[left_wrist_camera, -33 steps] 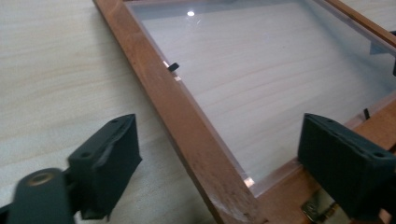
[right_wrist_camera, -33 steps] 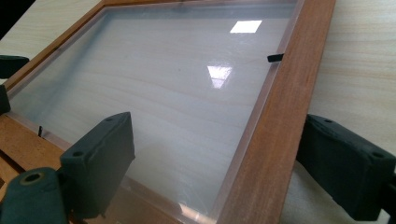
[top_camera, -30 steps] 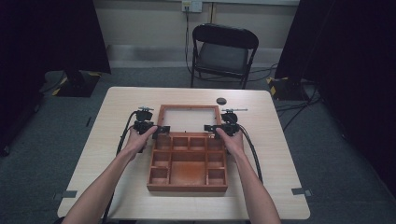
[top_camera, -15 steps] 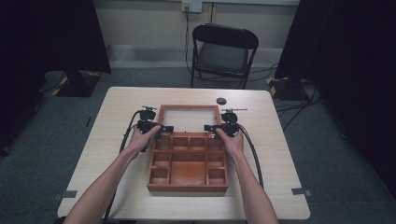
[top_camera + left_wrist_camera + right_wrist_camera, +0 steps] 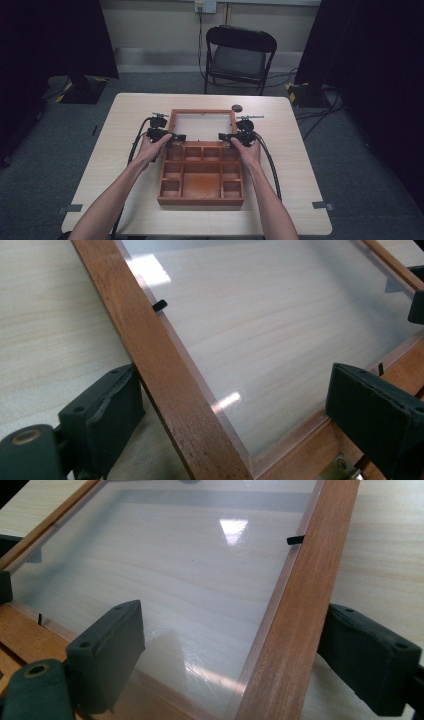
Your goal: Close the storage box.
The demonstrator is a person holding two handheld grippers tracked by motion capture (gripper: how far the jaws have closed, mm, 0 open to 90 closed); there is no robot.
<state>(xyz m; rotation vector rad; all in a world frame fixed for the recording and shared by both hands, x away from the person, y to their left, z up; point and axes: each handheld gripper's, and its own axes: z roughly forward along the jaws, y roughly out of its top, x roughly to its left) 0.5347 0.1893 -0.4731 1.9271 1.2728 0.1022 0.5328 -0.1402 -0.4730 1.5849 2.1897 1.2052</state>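
Both claws, left [image 5: 176, 138] and right [image 5: 226, 136], straddle my lid's [image 5: 202, 125] stiff wooden rails, spread, not pinching; glazing looks fragile

One wooden box [image 5: 201, 172] with one glass-paned lid [image 5: 202, 125] is seen lying open on one table [image 5: 125, 115]. Eleven compartments are counted in the box: four across the top, three down each side and one large one in the middle. Two grippers, two hands, one chair [image 5: 240, 55] and one small dark disc [image 5: 237, 107] are counted.
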